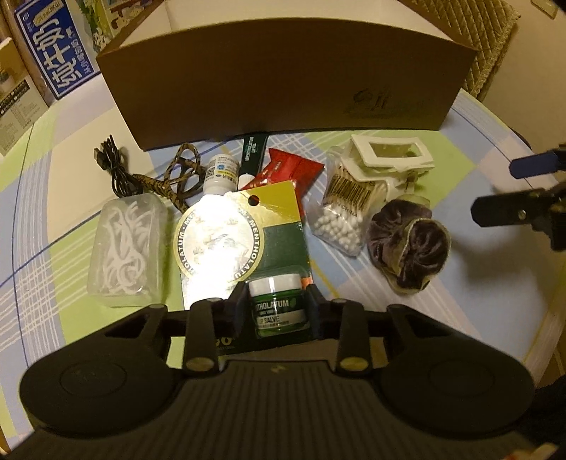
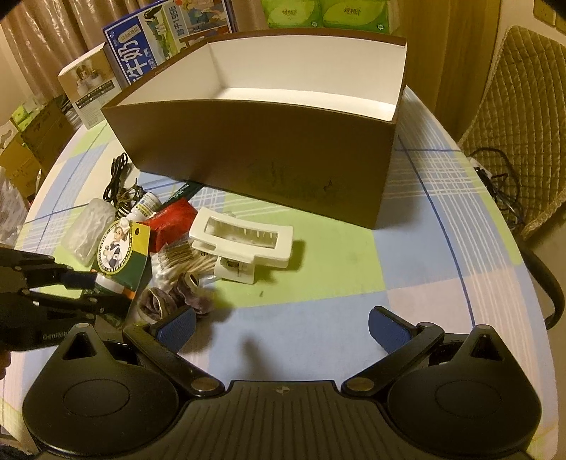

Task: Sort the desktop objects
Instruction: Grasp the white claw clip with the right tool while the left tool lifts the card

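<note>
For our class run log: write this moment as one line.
left claw: shut on lip salve pack | right claw: open, idle | box: empty

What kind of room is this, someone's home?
Most likely a home, perhaps a dining area: a checked tablecloth covers the table, a quilted chair stands beside it, curtains hang behind, and a milk carton and tissue packs are stacked nearby.

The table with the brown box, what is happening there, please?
A person is sorting small items with two handheld grippers. The left gripper is shut on the lip salve pack, low over the table. The right gripper is open and holds nothing, near the purple scrunchie. The brown box looks empty as far as visible; cotton swabs and the other items lie before it.
</note>
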